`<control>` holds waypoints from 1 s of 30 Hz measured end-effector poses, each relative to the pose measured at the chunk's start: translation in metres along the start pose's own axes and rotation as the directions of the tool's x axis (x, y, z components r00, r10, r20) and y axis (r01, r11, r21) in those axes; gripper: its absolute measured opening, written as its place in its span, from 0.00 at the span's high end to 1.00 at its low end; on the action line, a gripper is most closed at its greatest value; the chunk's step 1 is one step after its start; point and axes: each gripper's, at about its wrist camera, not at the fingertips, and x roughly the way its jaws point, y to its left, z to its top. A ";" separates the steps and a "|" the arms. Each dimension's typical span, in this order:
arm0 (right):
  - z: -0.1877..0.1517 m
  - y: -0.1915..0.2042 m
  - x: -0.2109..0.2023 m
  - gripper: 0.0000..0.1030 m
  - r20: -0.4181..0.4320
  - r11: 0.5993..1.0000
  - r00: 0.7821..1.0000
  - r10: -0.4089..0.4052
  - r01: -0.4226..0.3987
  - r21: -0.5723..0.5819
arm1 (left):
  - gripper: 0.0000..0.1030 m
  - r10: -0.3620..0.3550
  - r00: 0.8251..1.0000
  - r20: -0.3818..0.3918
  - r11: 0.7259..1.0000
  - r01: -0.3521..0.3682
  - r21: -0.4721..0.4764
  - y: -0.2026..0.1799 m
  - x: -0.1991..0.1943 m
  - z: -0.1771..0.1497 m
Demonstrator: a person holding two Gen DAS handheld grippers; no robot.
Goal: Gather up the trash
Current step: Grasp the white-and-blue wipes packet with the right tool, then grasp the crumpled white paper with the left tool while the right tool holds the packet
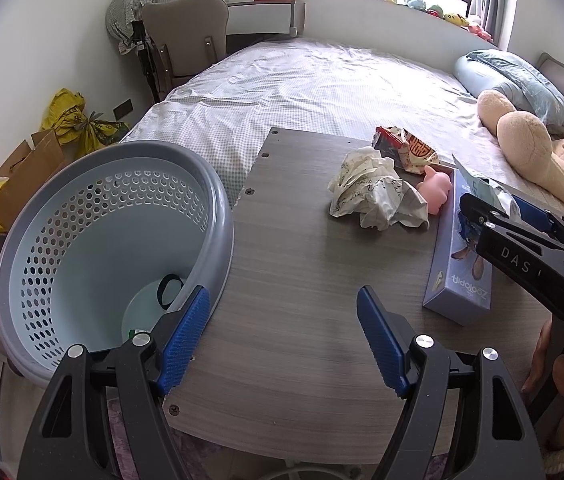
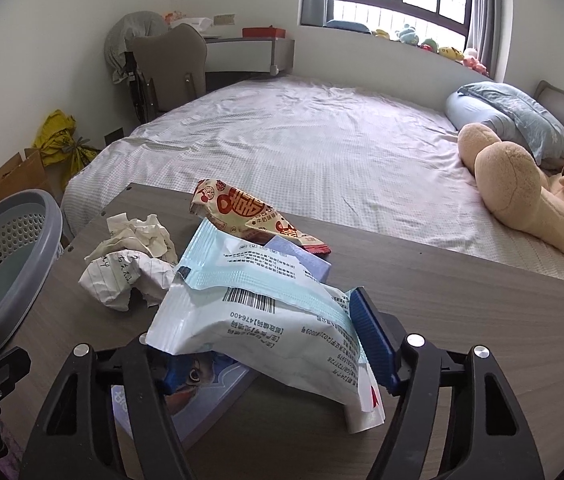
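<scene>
Bedside table (image 2: 422, 280), right gripper (image 2: 265, 344) jaws clamping wrapper (image 2: 261, 320) lengthwise crosswise, left gripper (image 1: 282, 340) jaws wide

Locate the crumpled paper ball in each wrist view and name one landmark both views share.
Left wrist view: the crumpled paper ball lies right of centre on the table, beside the pink toy.
Right wrist view: it lies left of centre, just left of the white and blue wrapper between the right gripper's jaws.
Shared landmark: the grey perforated basket at the table's left edge.

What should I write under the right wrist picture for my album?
Right gripper holding a pale blue wrapper above the table, basket waiting left.
</scene>
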 end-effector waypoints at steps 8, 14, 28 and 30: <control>0.003 -0.014 -0.014 0.47 0.030 0.995 0.997 0.069 -0.071 0.063 | 0.30 -0.007 1.000 -0.004 1.000 0.007 0.013 -0.007 -0.001 -0.001; -0.002 -0.032 -0.026 0.49 0.040 0.980 0.991 0.131 -0.136 0.148 | 0.30 -0.026 1.000 0.005 0.999 0.026 0.037 -0.021 -0.005 0.001; -0.023 -0.070 -0.066 0.49 0.073 0.957 0.989 0.128 -0.143 0.252 | 0.30 -0.060 0.998 0.012 0.997 0.059 0.057 -0.039 0.002 0.024; -0.028 -0.076 -0.069 0.49 0.070 0.955 0.991 0.116 -0.130 0.265 | 0.30 -0.071 0.997 0.012 0.996 0.070 0.057 -0.041 0.005 0.030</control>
